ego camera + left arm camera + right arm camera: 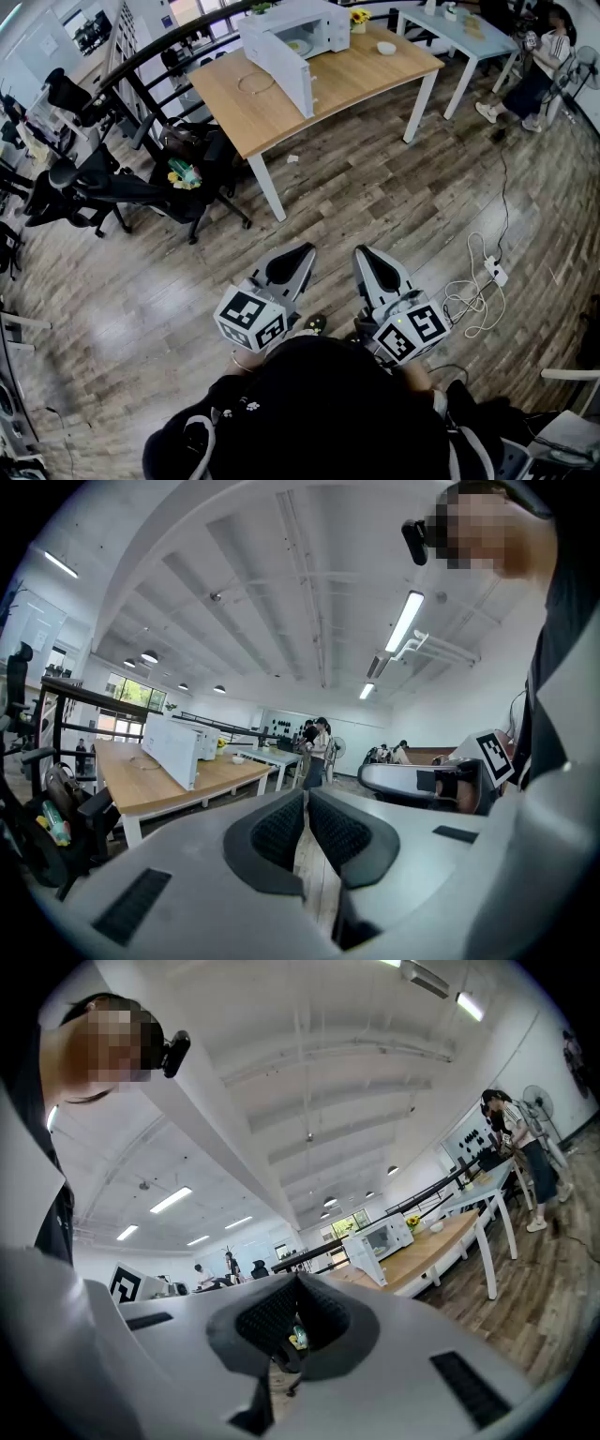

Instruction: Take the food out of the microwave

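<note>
Microwave (323, 21): white countertop unit, upright at the far end of a wooden table (356, 80). Door (278, 64) swung wide open. Food (298, 45): pale yellowish, flat and round, inside the cavity; too small for further detail.

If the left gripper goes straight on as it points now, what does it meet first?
Nothing near: the left gripper faces open floor; the wooden table lies to its left. Depth unclear.

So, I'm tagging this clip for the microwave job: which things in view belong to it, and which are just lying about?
For the job: microwave, door open; food inside it; left gripper and right gripper, both shut and empty.

Lying about: white bowl, flowers and cable loop on the table; office chair; power strip.
</note>
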Demonstrator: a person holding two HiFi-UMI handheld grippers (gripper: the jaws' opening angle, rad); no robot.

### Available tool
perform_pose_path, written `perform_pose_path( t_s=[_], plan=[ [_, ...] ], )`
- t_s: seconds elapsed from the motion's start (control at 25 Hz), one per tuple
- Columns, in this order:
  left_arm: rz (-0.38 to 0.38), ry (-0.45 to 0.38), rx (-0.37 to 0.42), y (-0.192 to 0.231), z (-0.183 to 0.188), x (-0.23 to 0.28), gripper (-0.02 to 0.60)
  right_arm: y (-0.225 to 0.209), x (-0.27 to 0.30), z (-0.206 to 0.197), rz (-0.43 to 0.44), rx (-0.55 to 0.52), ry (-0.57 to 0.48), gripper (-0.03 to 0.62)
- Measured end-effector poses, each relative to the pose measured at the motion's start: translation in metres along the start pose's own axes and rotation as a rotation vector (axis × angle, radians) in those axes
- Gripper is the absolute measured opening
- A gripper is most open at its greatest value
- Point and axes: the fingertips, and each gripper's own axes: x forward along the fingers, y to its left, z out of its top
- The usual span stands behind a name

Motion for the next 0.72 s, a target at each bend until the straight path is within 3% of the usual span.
perform_pose_path(
  t_s=[0.72],
  plan=[
    [-0.005,0.002,0.001,-0.008,0.001,0.016,0.026,-0.014,-0.012,0.008,-0.019,0.031,-0.039,0.0]
  ],
)
